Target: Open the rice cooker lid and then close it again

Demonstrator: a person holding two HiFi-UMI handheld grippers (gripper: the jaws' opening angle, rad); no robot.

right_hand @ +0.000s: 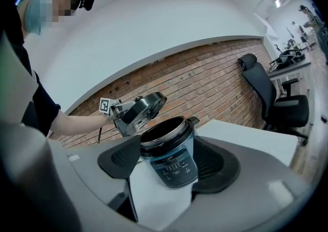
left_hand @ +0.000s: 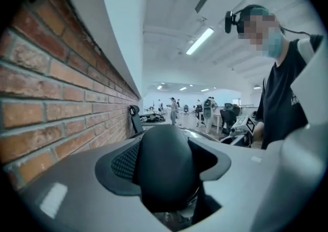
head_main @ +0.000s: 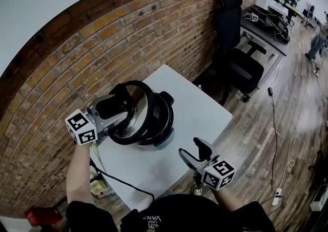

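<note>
The rice cooker (head_main: 165, 121) stands on the white table (head_main: 200, 108) with its pot open to view. Its round black lid (head_main: 130, 115) is lifted off and tilted to the left, by the brick wall. My left gripper (head_main: 115, 113) is shut on the lid's black handle (left_hand: 164, 169), which fills the space between its jaws. In the right gripper view the lid (right_hand: 139, 113) hangs above and left of the cooker (right_hand: 171, 161). My right gripper (head_main: 195, 154) is open near the table's front edge, apart from the cooker, with nothing held.
A brick wall (head_main: 102, 46) runs close behind the table. A black office chair (head_main: 236, 46) stands beyond the table's far end. A black power cable (head_main: 118, 179) runs across the table's front left. Desks and people are far off at the right.
</note>
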